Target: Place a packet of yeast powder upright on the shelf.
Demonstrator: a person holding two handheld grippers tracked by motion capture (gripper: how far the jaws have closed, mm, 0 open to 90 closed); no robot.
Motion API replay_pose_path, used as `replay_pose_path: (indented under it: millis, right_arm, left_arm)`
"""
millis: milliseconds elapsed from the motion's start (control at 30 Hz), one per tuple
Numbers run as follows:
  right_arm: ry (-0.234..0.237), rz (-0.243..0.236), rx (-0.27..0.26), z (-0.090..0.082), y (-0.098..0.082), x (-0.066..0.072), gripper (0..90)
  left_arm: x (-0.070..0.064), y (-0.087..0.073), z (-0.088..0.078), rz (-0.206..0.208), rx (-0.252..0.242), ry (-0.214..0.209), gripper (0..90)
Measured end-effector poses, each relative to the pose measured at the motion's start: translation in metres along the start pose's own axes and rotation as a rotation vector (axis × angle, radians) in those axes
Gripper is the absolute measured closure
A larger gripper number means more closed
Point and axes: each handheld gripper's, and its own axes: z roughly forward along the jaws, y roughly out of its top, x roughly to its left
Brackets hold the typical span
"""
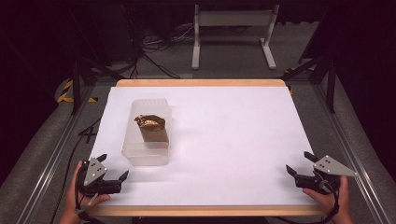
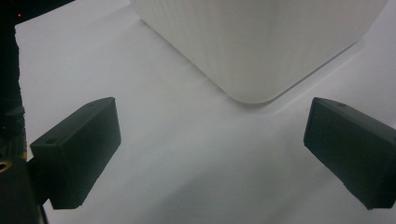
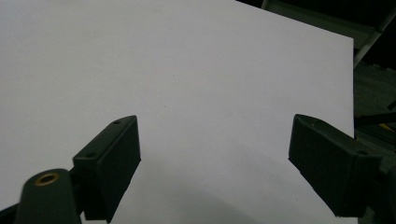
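Overhead, white table [image 1: 224,140] with wood edging at near and far sides; dark room, grey floor, cables and a white stand [image 1: 232,32] behind. Clear plastic container [image 1: 147,133] on the table's left half, brown-gold packet [image 1: 152,127] inside. Left gripper [image 1: 113,168] just beside it, jaws wide, empty. Right gripper [image 1: 300,163] at near-right corner, jaws wide, empty.

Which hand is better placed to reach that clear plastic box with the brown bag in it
Left. The left gripper sits open just short of the clear box; the right gripper, also open, is across the table.
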Motion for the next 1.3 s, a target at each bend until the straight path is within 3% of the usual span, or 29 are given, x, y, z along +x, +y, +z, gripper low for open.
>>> replay_pose_path:
  millis: [367, 500, 667, 1300]
  right_arm:
    - [-0.011, 0.053, -0.102, -0.009, -0.009, -0.003, 16.5]
    - [-0.015, 0.052, -0.106, -0.01, -0.009, -0.003, 16.5]
    - [-0.025, 0.062, -0.101, -0.008, -0.009, -0.003, 16.3]
    - [-0.02, 0.031, -0.088, -0.011, -0.001, 0.001, 15.7]
  left_arm:
    - [0.001, 0.0, 0.0, -0.015, -0.004, 0.004, 4.8]
    - [0.0, 0.001, 0.001, 0.006, 0.005, -0.004, 4.7]
    - [0.002, -0.001, 0.0, -0.013, -0.008, -0.007, 4.7]
    - [0.001, 0.002, 0.002, -0.001, -0.012, -0.007, 4.7]
